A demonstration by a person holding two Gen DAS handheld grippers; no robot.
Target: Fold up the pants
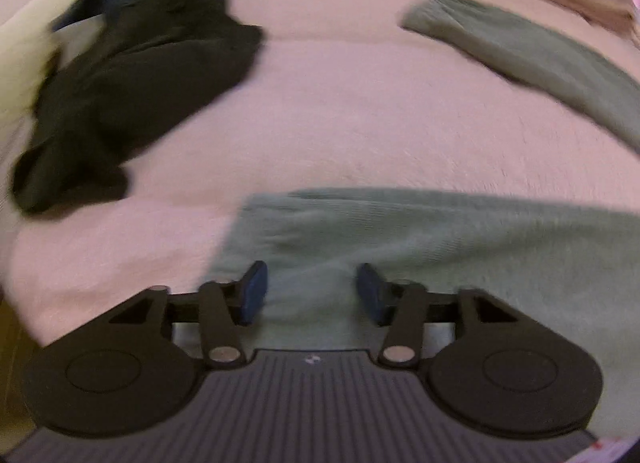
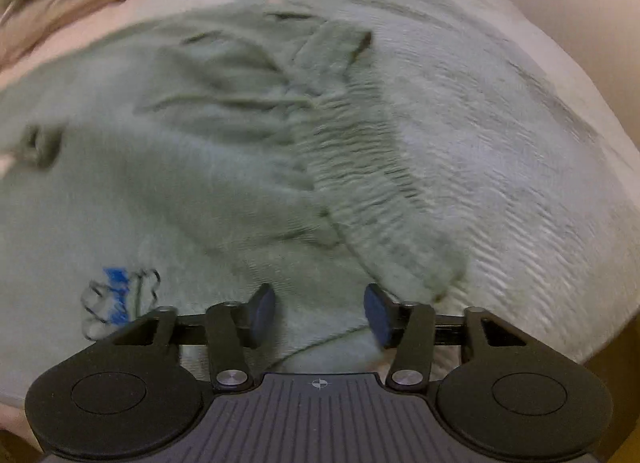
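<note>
Left-wrist view has my left gripper (image 1: 312, 293) with jaws apart, empty over a leg end of the green pants (image 1: 400, 239), while my right gripper (image 2: 320, 313), also apart and empty, hovers by the waistband (image 2: 372, 183), so probably lining up a fold across the bed (image 1: 340, 123).

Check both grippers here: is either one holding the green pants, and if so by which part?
Neither. The left gripper stands open above a leg end of the green pants, and the right gripper stands open over their waistband end; no fabric is pinched.
</note>
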